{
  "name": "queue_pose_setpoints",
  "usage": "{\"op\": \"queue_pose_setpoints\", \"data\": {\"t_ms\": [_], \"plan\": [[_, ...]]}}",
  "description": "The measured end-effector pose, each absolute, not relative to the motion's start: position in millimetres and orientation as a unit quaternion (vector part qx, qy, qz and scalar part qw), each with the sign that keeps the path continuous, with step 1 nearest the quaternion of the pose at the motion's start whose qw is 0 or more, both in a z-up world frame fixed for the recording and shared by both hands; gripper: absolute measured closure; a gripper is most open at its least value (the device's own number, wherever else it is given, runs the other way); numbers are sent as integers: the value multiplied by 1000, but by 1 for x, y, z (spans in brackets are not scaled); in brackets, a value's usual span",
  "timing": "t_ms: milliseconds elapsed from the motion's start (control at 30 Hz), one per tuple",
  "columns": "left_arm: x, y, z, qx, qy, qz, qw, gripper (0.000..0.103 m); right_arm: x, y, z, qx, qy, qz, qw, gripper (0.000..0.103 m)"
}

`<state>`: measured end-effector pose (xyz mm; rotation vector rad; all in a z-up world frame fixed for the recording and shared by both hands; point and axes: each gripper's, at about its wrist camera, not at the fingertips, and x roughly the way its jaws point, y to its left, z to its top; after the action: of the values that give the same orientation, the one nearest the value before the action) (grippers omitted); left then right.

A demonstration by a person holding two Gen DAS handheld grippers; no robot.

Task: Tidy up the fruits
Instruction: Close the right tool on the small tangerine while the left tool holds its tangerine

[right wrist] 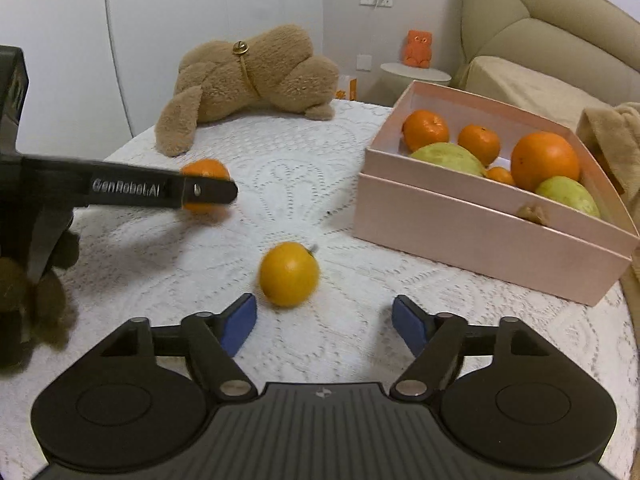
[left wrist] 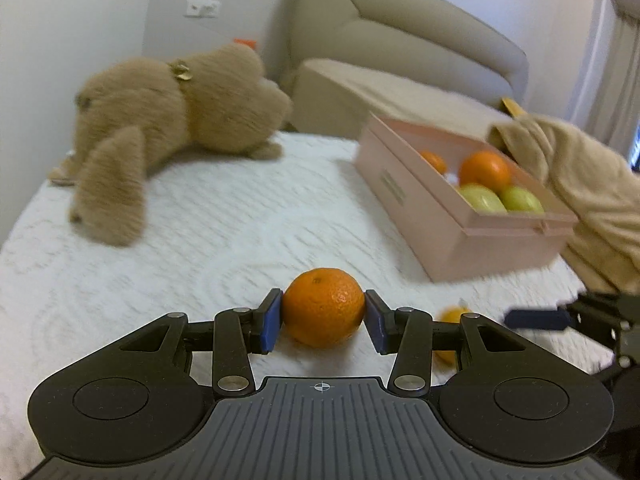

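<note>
My left gripper (left wrist: 324, 318) is shut on a mandarin (left wrist: 323, 306), blue pads on both its sides, just above the white lace tablecloth (left wrist: 200, 248). In the right wrist view the same mandarin (right wrist: 204, 172) shows behind the left gripper's finger (right wrist: 208, 193). My right gripper (right wrist: 324, 322) is open and empty, just short of a small yellow-orange fruit (right wrist: 289, 273) lying on the cloth; this fruit also shows in the left wrist view (left wrist: 452, 318). A pink box (right wrist: 480, 232) at the right holds oranges, mandarins and green fruits; it also shows in the left wrist view (left wrist: 448, 224).
A brown plush toy (right wrist: 248, 80) lies at the far side of the table. A beige cloth (left wrist: 580, 184) lies beside the box on the right. A beige sofa (right wrist: 540, 40) stands behind. An orange figurine (right wrist: 418, 48) sits on a small side table.
</note>
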<state>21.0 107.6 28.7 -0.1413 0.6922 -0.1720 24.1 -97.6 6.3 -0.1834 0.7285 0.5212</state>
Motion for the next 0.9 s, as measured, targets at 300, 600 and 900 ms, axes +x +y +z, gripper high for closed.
{"op": "queue_pose_setpoints", "data": {"t_ms": [300,600,900], "plan": [[19,103,24,-68,338,-80,935,50,22,-100,3,-88,346,259,897,15],[29,110,22,-92,335,-92,933,50,26,-96,2,-94,360,261,891,2],[23,111,20,-92,326,-96,936,52,26,-93,3,-97,376,252,886,0]]}}
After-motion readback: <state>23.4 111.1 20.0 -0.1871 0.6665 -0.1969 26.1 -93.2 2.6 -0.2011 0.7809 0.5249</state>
